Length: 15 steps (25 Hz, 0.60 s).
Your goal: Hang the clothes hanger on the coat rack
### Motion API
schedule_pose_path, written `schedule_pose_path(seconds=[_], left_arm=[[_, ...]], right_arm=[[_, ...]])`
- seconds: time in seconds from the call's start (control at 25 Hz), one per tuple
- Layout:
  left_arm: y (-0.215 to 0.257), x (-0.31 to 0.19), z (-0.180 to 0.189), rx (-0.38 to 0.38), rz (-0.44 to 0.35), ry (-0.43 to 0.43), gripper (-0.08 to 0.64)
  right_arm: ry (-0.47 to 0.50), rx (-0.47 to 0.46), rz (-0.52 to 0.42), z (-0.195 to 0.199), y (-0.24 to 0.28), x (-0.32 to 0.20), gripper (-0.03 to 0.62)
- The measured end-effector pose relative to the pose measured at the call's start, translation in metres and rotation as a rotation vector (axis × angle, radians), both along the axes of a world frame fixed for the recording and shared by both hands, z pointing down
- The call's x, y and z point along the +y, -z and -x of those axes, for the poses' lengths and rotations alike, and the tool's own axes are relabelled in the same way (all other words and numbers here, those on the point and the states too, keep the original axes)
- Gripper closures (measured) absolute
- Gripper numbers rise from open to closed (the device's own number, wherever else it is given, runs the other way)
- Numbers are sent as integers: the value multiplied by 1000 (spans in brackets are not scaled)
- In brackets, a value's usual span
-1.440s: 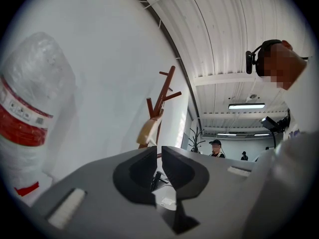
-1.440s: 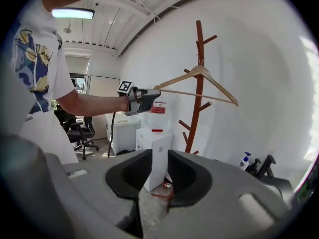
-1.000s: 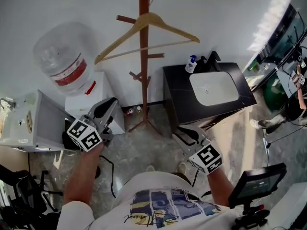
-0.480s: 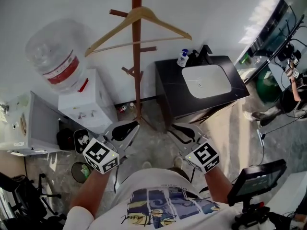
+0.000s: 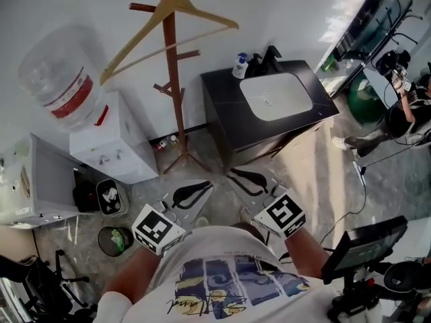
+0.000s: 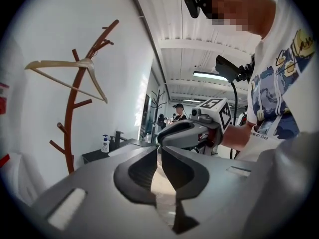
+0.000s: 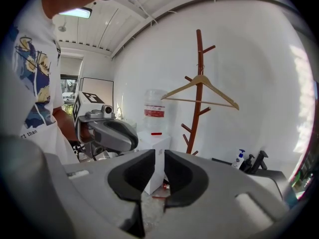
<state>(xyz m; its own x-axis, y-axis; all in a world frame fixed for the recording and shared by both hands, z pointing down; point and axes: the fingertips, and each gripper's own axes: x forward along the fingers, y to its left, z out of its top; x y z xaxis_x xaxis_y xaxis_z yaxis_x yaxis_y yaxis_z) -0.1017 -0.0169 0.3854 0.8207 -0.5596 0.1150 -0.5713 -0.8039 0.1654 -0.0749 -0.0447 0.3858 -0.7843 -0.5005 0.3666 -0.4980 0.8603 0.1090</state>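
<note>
The left gripper and the right gripper sit side by side in front of the person's printed shirt, both on the near side of the coat rack and well apart from it. The left gripper's jaws are pressed together with nothing between them. In the right gripper view, the right gripper's jaws are also drawn together and hold nothing. Only floor and a white cabinet show through the thin slit between them. The two grippers point roughly toward the rack's foot, the left one slightly left of it and the right one slightly right of it.

A small bin stands on the floor to the near left of the rack. Just left of the rack's pole is a white water dispenser with a clear bottle on top. Just right of the rack is a black vanity with a white basin. A soap bottle and a dark tap stand at its back edge.

The wooden clothes hanger is already on the rack. It hangs high up with its hook at the pole near the top, and its arms spread to both sides across the trunk. It is tilted in the head view and touches neither gripper. I cannot tell which peg carries it.
</note>
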Motion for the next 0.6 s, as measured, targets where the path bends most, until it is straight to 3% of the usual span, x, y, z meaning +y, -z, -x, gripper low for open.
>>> schedule_pose_path(seconds=[0.2, 0.6], left_arm=[[-10, 11, -12, -29, -5, -36, 529], [-19, 12, -3, -59, 0, -34, 529]], right_arm=[[1, -10, -19, -1, 4, 11, 586], [44, 25, -37, 16, -1, 15, 591]])
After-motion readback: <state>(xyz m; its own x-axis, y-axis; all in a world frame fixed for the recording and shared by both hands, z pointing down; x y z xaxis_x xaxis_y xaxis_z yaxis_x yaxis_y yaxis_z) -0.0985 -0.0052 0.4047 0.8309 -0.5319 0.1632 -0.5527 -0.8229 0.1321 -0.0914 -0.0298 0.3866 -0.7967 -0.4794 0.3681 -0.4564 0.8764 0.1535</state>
